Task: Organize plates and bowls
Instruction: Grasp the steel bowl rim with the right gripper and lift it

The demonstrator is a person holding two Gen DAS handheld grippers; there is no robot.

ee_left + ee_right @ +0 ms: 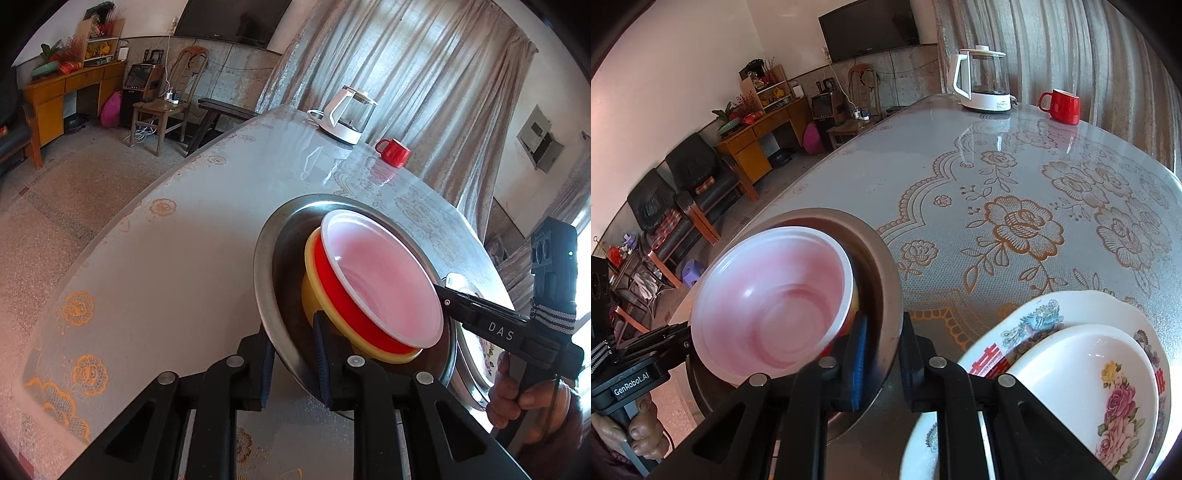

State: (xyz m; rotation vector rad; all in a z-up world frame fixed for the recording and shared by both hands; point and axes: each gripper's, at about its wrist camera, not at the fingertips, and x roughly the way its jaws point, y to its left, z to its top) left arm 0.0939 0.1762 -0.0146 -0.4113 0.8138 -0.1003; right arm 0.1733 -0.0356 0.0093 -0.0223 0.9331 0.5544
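A wide metal plate [269, 258] sits near the table [177, 258] edge and holds a stack of two bowls: a red bowl [380, 280] with a white rim and pale pink inside, nested in a yellow bowl [314, 291]. Both bowls look empty.

The left gripper [291, 369] has its jaws nearly together, pinching the plate's near rim; the rim runs between the blue pads, with the bowls just beyond the inner pad. The yellow bowl's wall touches or nearly touches that pad.

The right gripper [882, 354] grips the opposite rim of the same plate, jaws pressed close on the thin metal edge. The red bowl lies just left of its inner pad. A hand [524, 398] holds that gripper's handle.

Right of the right jaws, just beside them, a white floral plate [1027, 325] rests on the table, and a smaller white dish [1082, 369] with pink roses lies in it.

Well beyond both jaws, at the table's far end, stand a kettle [982, 79] and a red mug [1062, 105].
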